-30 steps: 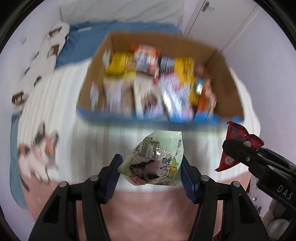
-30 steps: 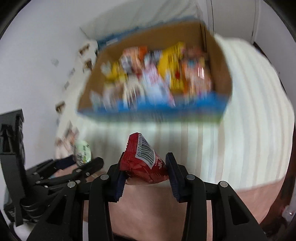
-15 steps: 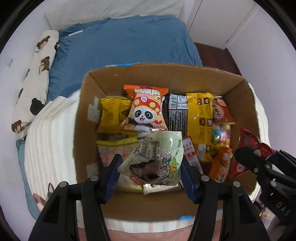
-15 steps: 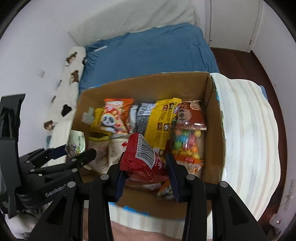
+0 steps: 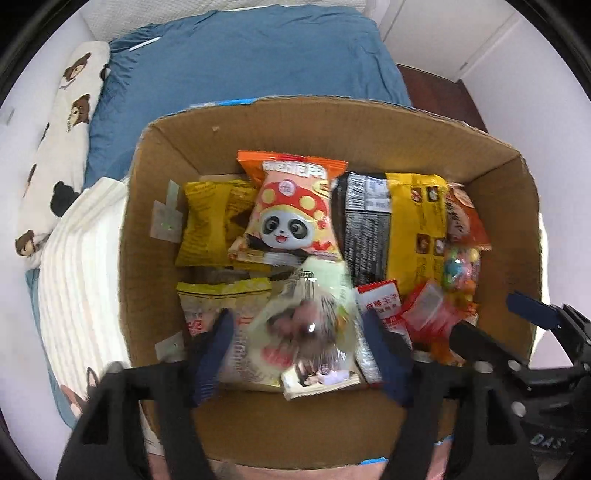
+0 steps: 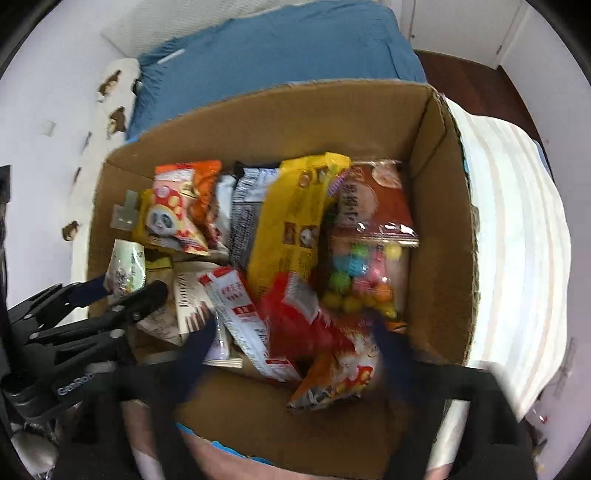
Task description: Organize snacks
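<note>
The box [image 5: 155, 236] is plain brown cardboard, matt and a bit rough at its torn edges. The snack packets, like the panda bag [image 5: 291, 214] and the yellow pouch [image 5: 417, 225], are shiny plastic film that catches the light. The blue sheet [image 5: 251, 59] and striped blanket [image 5: 77, 280] are soft matt cloth.

Setting: a home bedroom. We list what shows it:
- a bed [image 5: 255, 59] under a blue sheet, filling the upper middle of both views;
- a white pillow with brown bear prints [image 5: 59, 147] at the upper left, against a white wall;
- a cream striped blanket [image 6: 517, 236], at the right in the right wrist view, left in the other;
- white cupboard doors [image 5: 443, 33] and dark wood floor [image 6: 465, 70] at the upper right;
- a cardboard box [image 5: 354, 125] of packaged snacks standing on the bed, centre frame.
</note>
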Motion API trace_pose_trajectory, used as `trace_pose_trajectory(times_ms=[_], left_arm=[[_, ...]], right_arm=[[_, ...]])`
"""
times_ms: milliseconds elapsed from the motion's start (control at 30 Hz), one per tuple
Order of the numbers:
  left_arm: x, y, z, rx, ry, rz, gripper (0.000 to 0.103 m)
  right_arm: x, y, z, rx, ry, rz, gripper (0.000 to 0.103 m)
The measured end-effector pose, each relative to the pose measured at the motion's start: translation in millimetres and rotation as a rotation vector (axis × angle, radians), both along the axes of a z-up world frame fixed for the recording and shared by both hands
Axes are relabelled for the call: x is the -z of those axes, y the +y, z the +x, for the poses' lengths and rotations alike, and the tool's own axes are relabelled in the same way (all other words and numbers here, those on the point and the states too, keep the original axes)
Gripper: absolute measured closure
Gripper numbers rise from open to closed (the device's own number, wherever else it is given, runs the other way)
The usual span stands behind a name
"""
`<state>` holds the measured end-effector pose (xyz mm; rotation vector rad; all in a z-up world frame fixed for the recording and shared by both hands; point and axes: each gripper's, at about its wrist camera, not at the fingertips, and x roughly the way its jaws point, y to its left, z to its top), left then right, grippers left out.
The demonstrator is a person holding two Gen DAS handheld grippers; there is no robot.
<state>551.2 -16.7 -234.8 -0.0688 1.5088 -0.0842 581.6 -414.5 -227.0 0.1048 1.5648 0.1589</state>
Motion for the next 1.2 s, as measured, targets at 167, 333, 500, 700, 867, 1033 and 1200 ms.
trace_pose_trajectory(times_ms=[167,333,500,700,867,1033,1200], left_arm=[[-6,4,0,-0.01,-0.025,-0.002,0.019],[-15,8,-5,-0.019,-0.046,-0.001,0.018],[-24,11,-10,-0.026,-0.069,0.002,0.018],[-36,16,-23,-0.037,-0.101,0.005,0.018],[-48,20,-39,-0.049,-0.147,0.018,0.018],[-64,25,-65,-0.06,-0.23,0.049,0.018],[-78,27,-97,-0.083,-0.302,0.055,0.018]], right_arm=[[-3,0,0,0.002,0.006,0.003,0.006],[-6,2,-3,0.001,0.002,-0.001,0.006],[-13,3,-8,0.004,-0.007,-0.006,0.006],[-24,3,-16,0.005,-0.029,-0.002,0.006],[-37,2,-29,0.009,-0.073,-0.005,0.006],[-50,0,-50,0.015,-0.135,-0.016,0.006],[-68,1,-75,0.009,-0.219,-0.041,0.006]])
